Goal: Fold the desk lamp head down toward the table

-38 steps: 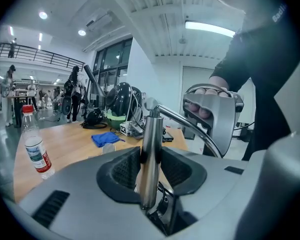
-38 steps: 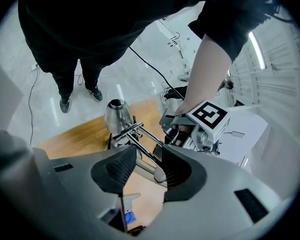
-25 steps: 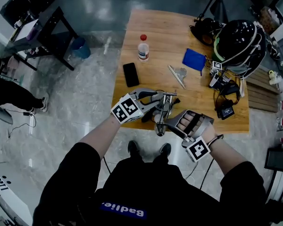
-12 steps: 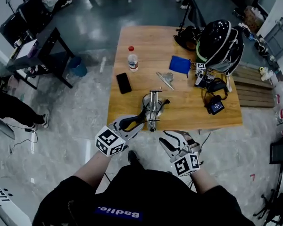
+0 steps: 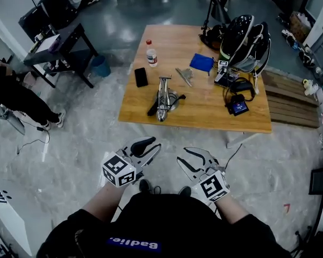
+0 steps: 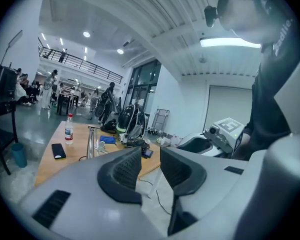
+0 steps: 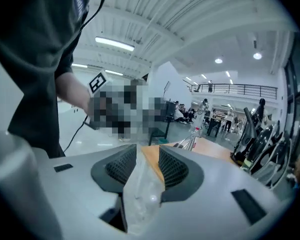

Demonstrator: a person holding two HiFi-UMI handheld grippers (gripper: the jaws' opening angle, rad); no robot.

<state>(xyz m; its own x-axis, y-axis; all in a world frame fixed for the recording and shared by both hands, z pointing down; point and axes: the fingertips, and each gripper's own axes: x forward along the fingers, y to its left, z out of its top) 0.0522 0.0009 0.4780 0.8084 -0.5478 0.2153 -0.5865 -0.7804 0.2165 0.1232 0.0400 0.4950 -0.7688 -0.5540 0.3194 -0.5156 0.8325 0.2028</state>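
On my feed the left gripper (image 5: pixel 152 145) at seven o'clock and the right gripper (image 5: pixel 184 156) at five are pale grey shells with black ribbed pads (image 6: pixel 122 171), each carrying a white cube (image 5: pixel 119 170) of black square markers. At six o'clock I see a black short-sleeved shirt (image 5: pixel 167 224) with white lettering on a blue strip (image 5: pixel 133 244), and black shoes (image 5: pixel 146 185).

There's the desk lamp (image 5: pixel 162 98), centre of the table (image 5: pixel 204 114); phone (image 5: pixel 141 77) just left, bottle (image 5: pixel 151 54) behind the phone, helmet (image 5: pixel 243 36) far right.
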